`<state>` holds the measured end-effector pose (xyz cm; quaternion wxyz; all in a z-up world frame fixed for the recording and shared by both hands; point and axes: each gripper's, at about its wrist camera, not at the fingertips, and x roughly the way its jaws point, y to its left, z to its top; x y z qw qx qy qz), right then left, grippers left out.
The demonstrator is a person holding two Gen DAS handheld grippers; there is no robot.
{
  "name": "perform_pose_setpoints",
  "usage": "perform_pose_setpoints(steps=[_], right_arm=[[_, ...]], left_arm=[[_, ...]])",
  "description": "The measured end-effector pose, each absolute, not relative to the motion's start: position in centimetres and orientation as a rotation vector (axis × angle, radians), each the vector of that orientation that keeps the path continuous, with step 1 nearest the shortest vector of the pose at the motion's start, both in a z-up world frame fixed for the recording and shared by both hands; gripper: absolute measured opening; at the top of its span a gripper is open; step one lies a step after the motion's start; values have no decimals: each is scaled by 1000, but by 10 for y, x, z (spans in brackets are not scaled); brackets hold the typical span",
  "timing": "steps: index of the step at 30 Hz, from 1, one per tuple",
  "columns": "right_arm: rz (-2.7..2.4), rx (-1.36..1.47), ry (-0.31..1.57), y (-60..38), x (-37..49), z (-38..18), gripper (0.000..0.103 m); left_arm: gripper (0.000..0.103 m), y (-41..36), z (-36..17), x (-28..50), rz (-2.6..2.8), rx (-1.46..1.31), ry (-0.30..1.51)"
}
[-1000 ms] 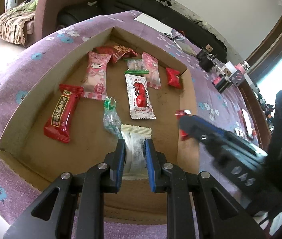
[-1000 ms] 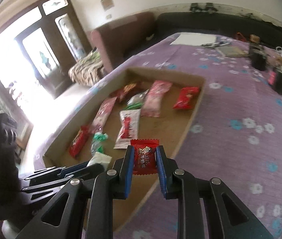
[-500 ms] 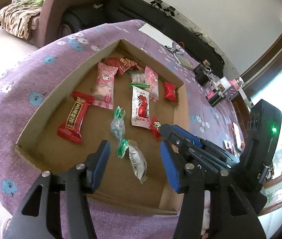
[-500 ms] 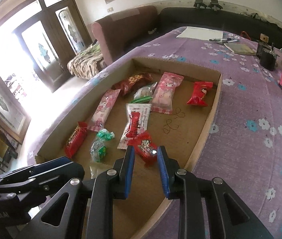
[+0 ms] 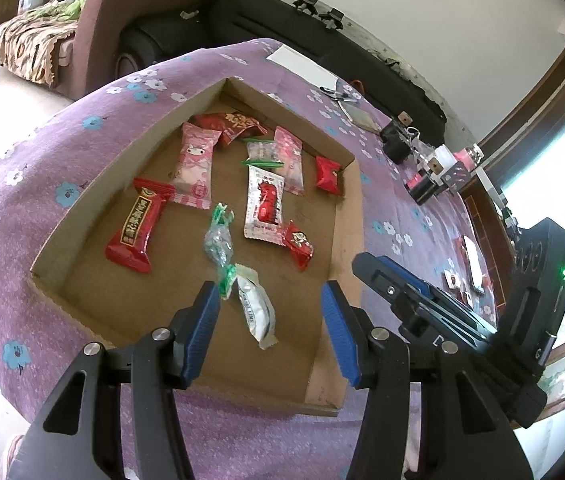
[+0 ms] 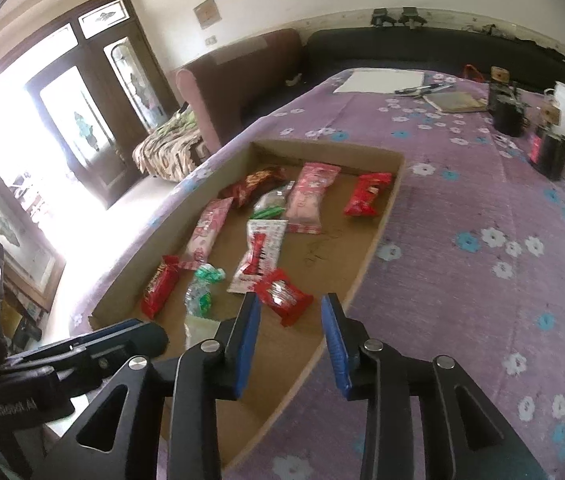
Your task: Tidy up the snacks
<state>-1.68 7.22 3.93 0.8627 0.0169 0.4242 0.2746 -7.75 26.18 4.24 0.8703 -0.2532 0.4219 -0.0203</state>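
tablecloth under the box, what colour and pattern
Purple tablecloth with white and blue flowers, clearest in the right wrist view.

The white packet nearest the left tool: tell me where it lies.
In the left wrist view the white packet lies on the box floor, low and central, just beyond the open left tool, beside the green candy.

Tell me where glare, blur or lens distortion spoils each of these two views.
Left wrist view: evenly lit and sharp on the cardboard tray; the fisheye bows its walls, and the window at right is washed out. Right wrist view: the glass doors are blown out white, flare spills over the tray's near left corner, and the picture is softer overall, with a dark vignette in the corners.
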Motion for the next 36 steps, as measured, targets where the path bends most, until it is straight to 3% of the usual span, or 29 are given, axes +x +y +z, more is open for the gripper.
perform_pose_setpoints(steps=[15, 28, 36], right_arm=[[388, 124, 893, -34, -6, 31, 38], [-45, 433, 819, -243, 30, 40, 41], [-129, 447, 859, -275, 54, 26, 41]], left_arm=[[51, 202, 58, -81, -137, -371, 896], [51, 143, 56, -84, -205, -178, 923], [51, 131, 52, -86, -197, -123, 939]])
